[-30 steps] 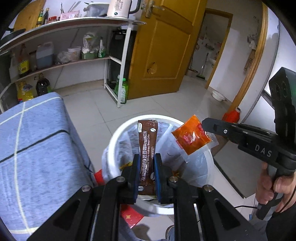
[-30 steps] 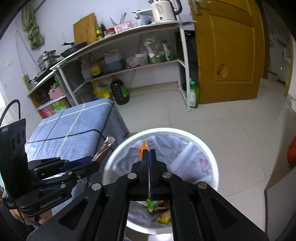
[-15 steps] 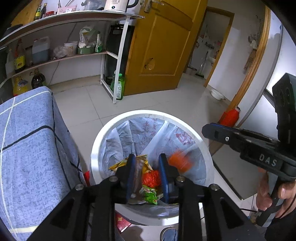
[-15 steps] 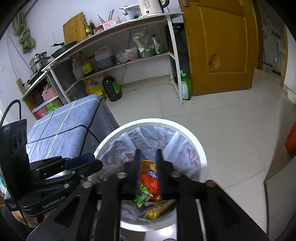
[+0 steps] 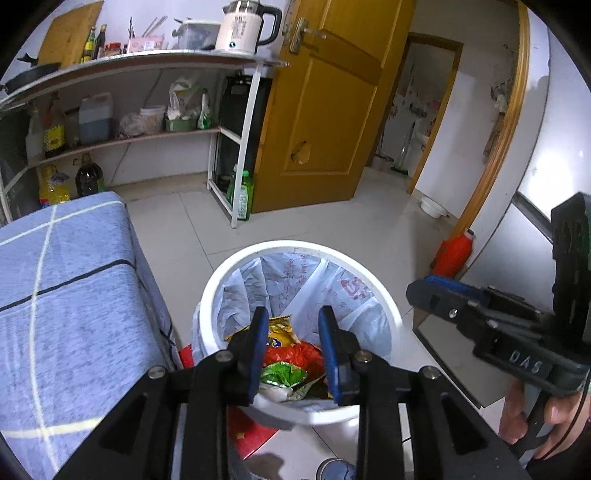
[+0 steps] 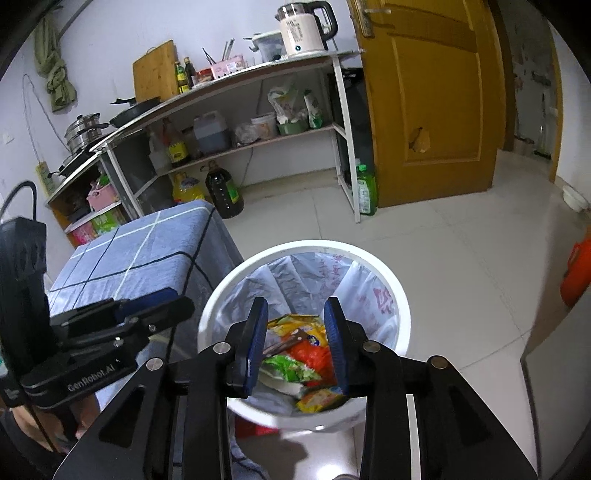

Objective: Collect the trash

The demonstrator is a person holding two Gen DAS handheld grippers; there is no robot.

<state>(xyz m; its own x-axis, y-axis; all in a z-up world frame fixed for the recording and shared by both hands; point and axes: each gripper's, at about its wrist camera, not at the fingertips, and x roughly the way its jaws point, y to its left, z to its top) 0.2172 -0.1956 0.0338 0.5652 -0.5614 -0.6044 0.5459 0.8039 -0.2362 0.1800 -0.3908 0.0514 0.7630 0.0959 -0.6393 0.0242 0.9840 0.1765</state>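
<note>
A white trash bin (image 5: pixel 225 273) with a plastic liner stands on the floor; it also shows in the right wrist view (image 6: pixel 400 295). Several wrappers (image 5: pixel 291 354) lie inside it, yellow, red and green, also seen in the right wrist view (image 6: pixel 299 347). My left gripper (image 5: pixel 293 317) is open and empty above the bin's near rim. My right gripper (image 6: pixel 297 310) is open and empty above the bin too. The right gripper shows in the left wrist view (image 5: pixel 417 295) at the bin's right, the left gripper in the right wrist view (image 6: pixel 184 306) at its left.
A table under a blue checked cloth (image 5: pixel 62 295) stands directly left of the bin. Shelves with bottles and a kettle (image 5: pixel 243 26) run along the back wall. A yellow door (image 5: pixel 325 110) stands behind. An orange container (image 5: pixel 452 254) sits on the floor at right.
Both grippers opened. The brown coffee sachet from the left and the orange packet from the right dropped into the bin. Both grippers then opened wider and pulled up and back a little.
</note>
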